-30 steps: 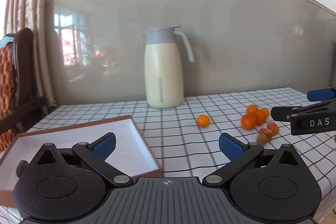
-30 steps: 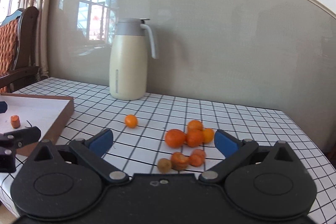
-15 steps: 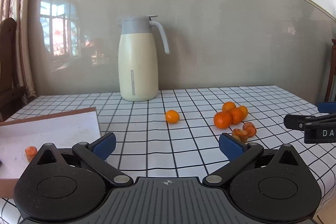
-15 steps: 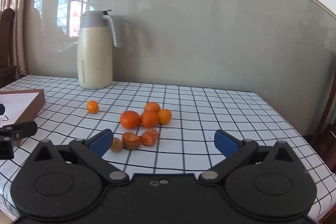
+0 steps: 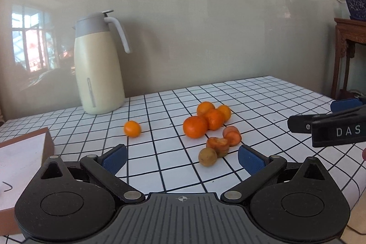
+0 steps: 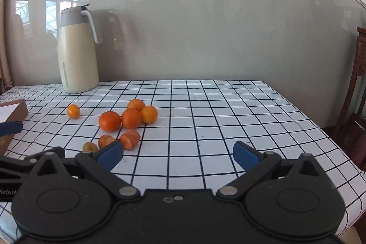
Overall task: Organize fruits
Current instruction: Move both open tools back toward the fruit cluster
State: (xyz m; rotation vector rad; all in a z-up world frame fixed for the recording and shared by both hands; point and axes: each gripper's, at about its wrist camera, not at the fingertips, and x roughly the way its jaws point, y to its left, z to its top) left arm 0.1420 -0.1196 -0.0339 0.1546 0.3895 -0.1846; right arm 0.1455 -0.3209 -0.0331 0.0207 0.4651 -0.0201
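Several small orange fruits (image 5: pixel 207 119) lie in a cluster on the checked tablecloth, also in the right wrist view (image 6: pixel 128 117). One orange (image 5: pixel 132 128) lies apart to the left, also in the right wrist view (image 6: pixel 73 111). Two cut orange pieces (image 5: pixel 231 136) and a small brownish fruit (image 5: pixel 207 156) lie at the cluster's near side. My left gripper (image 5: pixel 181 159) is open and empty, just short of the brownish fruit. My right gripper (image 6: pixel 178 156) is open and empty, right of the fruits. A brown box with white inside (image 5: pixel 25 152) sits at the left.
A cream thermos jug (image 5: pixel 98 65) with a grey lid stands at the back by the wall. The right gripper's body (image 5: pixel 329 127) shows at the right edge of the left wrist view. A dark wooden stand with a potted plant (image 5: pixel 352 38) is beyond the table's right end.
Both grippers have swung to the right and come closer to the fruits. The box has slid to the left edge of both views. Both stay open and empty.
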